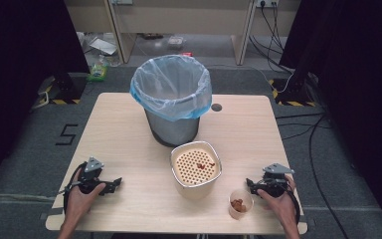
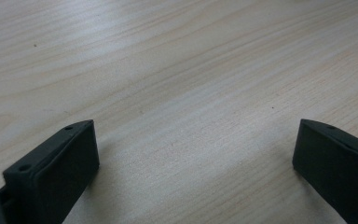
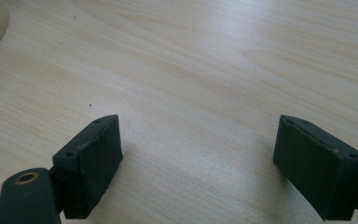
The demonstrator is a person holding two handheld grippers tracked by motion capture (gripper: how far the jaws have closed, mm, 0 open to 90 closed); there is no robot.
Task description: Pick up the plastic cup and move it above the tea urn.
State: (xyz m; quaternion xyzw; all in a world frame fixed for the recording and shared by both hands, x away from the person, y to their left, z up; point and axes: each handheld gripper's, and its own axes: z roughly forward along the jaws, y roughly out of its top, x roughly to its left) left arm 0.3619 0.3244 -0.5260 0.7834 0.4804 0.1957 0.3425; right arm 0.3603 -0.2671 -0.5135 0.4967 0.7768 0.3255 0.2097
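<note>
left gripper (image 1: 113, 183) — jaws spread, nothing held, rested on table (image 1: 129, 124) near left | right gripper (image 1: 250, 185) — jaws spread, nothing held, just beside small cup (image 1: 240, 203) of brown bits | perforated container (image 1: 196, 168) set mid-table, before lined bin (image 1: 171, 99)

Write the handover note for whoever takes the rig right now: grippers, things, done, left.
Left gripper: open, holding nothing, low over the wooden table at its near left.
Right gripper: open, holding nothing, at the near right, just beside the small cup.
Small cup: upright near the front edge, brown bits in its bottom.
Strainer container: mid-table, perforated insert on top with a few brown bits on it.
Bin: lined with a blue bag, behind the container.
Done: nothing gripped so far as the views show.
Left: probably pick up the cup with the right gripper and go on with the brown bits.
</note>
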